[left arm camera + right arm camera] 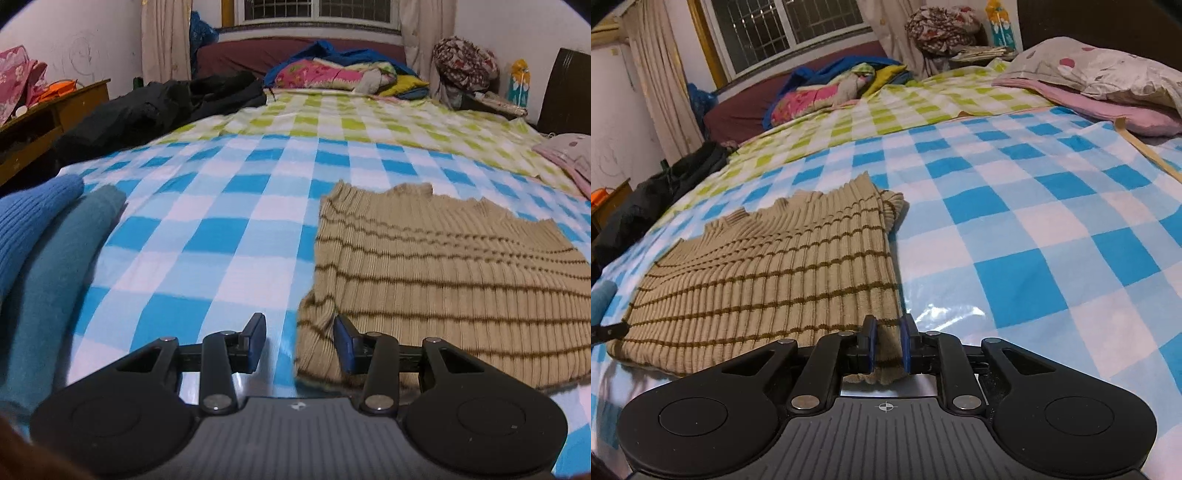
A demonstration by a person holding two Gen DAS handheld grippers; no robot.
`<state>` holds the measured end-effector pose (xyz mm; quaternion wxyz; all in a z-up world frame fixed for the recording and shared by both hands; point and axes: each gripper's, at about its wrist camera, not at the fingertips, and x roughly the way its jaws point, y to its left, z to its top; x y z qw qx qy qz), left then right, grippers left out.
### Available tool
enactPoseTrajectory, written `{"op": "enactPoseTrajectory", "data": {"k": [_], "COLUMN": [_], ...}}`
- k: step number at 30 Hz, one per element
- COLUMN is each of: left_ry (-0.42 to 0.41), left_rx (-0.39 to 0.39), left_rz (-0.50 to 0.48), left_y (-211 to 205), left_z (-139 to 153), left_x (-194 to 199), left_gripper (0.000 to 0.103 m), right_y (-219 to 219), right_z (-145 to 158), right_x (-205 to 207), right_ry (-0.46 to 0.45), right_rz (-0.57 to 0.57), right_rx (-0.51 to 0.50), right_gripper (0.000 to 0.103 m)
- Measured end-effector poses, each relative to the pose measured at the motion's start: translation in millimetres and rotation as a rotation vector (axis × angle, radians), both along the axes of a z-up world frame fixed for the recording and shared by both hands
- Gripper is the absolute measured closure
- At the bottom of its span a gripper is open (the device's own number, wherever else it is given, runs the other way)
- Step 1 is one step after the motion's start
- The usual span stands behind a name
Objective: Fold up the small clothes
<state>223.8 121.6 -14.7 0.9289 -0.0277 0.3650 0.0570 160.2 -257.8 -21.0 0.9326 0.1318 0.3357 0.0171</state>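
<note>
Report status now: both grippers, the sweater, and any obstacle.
Left gripper open, jaws astride near left corner of striped beige sweater. Right gripper shut on near right corner. Sweater flat on checked bedsheet. Nothing in the way.

Both wrist views look low across the bed (236, 206), sharing the sweater (768, 273).

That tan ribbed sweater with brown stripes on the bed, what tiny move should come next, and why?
Probably close the left gripper on the near left corner of the tan ribbed striped sweater. Its fingers stand open with that corner only partly between them, while the right gripper already pinches the near right corner. Then both corners could lift together.
</note>
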Motion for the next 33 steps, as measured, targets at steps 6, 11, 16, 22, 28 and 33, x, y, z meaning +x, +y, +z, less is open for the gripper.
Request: {"op": "enactPoseTrajectory", "data": {"k": [6,11,16,22,28,33], "left_ry": [0.001,-0.023,-0.041,-0.073,-0.091,-0.112], "left_rx": [-0.014,-0.027,-0.149,-0.253,-0.296,-0.325], "left_rz": [0.008,-0.037,-0.038,-0.004,-0.033,-0.054], "left_y": [-2,-7,3,24,33,38], "left_z": [13,22,12,-8,-27,-29], "left_x": [-22,-35,-32,-26,-23,-28], "left_gripper": [0.056,0.056,0.056,0.055,0.055,0.055], "right_y": [-4,1,8,67,154,239], "right_z": [5,18,27,48,67,72], "right_x": [-5,-20,-27,10,68,112], "right_ry": [0.007,-0.023,-0.002,0.017,0.013,0.041], "right_rz": [-0.002,0.024,0.034,0.146,0.281,0.392], "right_rx": [0.026,0.006,0.016,-0.016,-0.049,-0.07], "right_gripper": [0.087,0.087,0.086,0.083,0.079,0.065]}}
